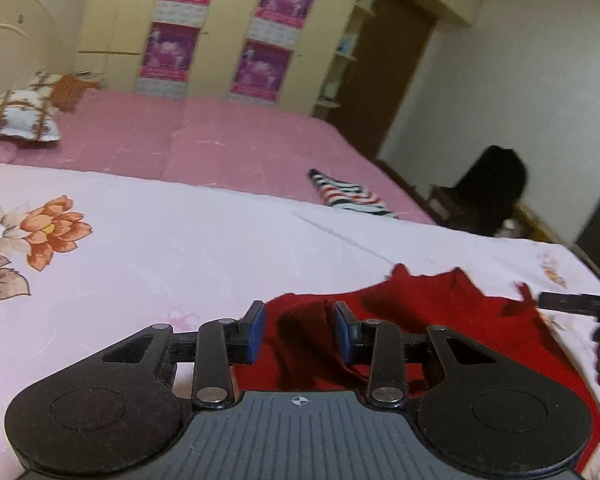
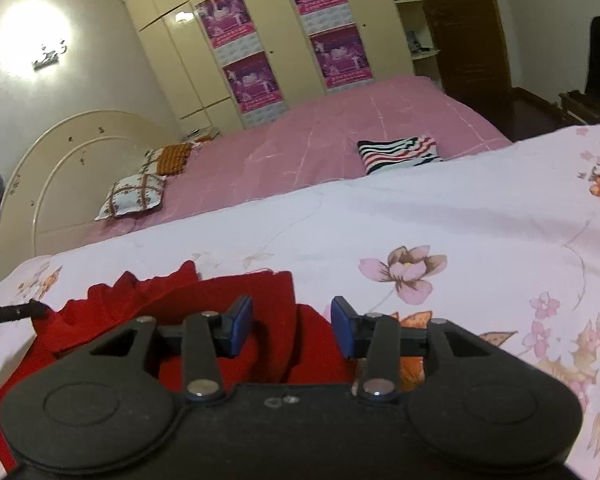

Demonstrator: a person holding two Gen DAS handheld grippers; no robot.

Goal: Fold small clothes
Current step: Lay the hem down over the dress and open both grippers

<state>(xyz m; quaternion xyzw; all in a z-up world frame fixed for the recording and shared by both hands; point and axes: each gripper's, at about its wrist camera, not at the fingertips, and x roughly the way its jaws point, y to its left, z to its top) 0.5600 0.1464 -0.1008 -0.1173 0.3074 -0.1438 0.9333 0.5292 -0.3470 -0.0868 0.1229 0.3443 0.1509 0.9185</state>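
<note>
Left wrist view: red garment [image 1: 440, 320] is lying crosswise ahead — left gripper [image 1: 300, 330] is gripping its raised fold; right gripper [image 2: 292, 330] is sitting released over its edge, bare floral sheet [image 2: 460, 216] beyond.

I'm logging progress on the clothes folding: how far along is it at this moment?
Done: a striped garment lies folded on the pink bedsheet. In hand: the red garment lies rumpled on the floral sheet, with a raised fold between the pads of the left gripper; the right gripper is open over its other edge. Left: flattening and folding the red one.
</note>
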